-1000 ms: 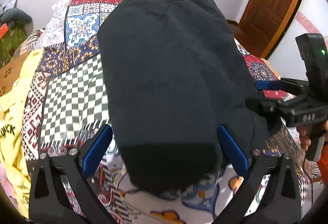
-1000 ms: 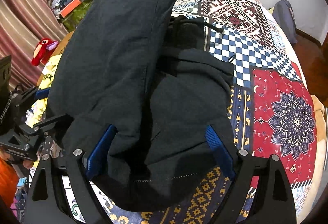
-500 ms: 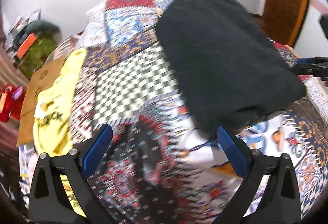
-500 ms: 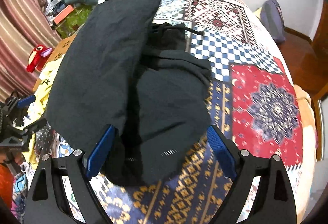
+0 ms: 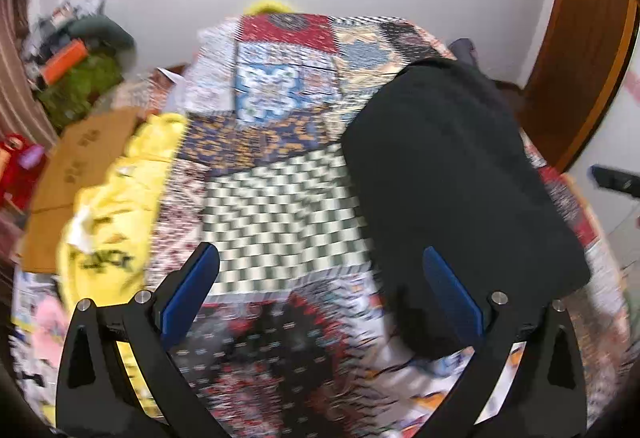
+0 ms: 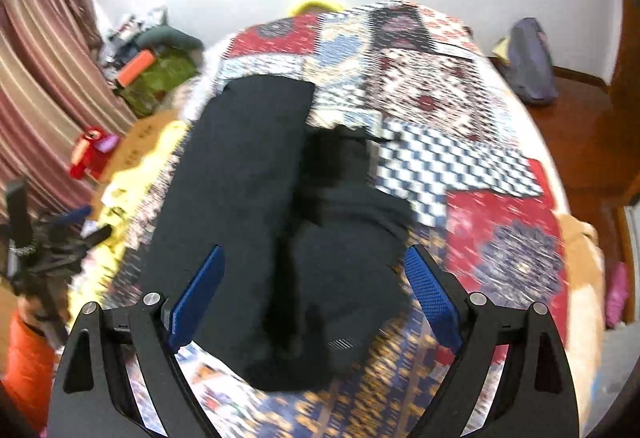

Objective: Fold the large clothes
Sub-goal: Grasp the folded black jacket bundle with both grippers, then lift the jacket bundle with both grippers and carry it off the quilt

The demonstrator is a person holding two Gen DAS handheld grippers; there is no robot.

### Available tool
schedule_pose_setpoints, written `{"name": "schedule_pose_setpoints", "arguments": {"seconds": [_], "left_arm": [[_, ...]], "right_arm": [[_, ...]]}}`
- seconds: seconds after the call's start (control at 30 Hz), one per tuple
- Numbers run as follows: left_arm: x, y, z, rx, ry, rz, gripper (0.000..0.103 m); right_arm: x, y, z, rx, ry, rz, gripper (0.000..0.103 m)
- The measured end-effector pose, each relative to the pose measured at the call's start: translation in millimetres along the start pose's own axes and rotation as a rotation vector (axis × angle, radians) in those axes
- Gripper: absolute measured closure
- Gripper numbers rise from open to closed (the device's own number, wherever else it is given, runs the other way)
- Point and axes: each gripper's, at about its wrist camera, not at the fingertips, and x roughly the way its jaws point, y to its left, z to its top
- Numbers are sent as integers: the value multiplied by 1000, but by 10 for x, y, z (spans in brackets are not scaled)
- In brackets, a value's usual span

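A folded black hoodie [image 6: 280, 222] lies on the patchwork bedspread [image 6: 500, 238]. In the left wrist view it [image 5: 452, 189] sits to the right. My left gripper [image 5: 320, 290] is open and empty, held above the bedspread left of the hoodie. My right gripper [image 6: 314, 294] is open and empty, raised over the near end of the hoodie. The left gripper also shows in the right wrist view [image 6: 52, 246] at the far left.
A yellow garment [image 5: 116, 205] lies at the bed's left edge, with a cardboard box [image 5: 76, 173] and a red toy [image 6: 90, 153] beyond. A purple bag [image 6: 528, 61] sits on the floor by the far wall. A wooden door [image 5: 580, 57] stands right.
Both grippers have pulled back and up from the hoodie. The left one has swung left, so the hoodie now lies to its right. Both stay open.
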Motion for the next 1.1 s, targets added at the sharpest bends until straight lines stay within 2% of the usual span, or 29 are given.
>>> {"name": "schedule_pose_setpoints", "arguments": {"seconds": [0.1, 0.17, 0.27, 0.33, 0.43, 0.67, 0.97, 1.1], "left_arm": [[204, -3, 83, -68, 52, -122, 0], [371, -9, 104, -120, 104, -204, 0], [601, -59, 110, -153, 174, -283, 0], [697, -87, 100, -170, 193, -328, 0], [825, -67, 116, -215, 225, -410, 0], [1194, -37, 159, -318, 309, -574, 0], [1434, -37, 224, -370, 339, -637, 0], [1518, -30, 283, -386, 353, -638, 0]], "right_arm": [[221, 49, 45, 12, 34, 37, 13], [463, 5, 60, 39, 88, 49, 13], [741, -122, 9, 92, 169, 42, 13], [850, -236, -35, 99, 192, 51, 12], [888, -430, -71, 127, 198, 68, 0], [1069, -687, -95, 193, 295, 216, 0], [1274, -798, -63, 298, 359, 347, 0], [1349, -781, -51, 321, 365, 363, 0]]}}
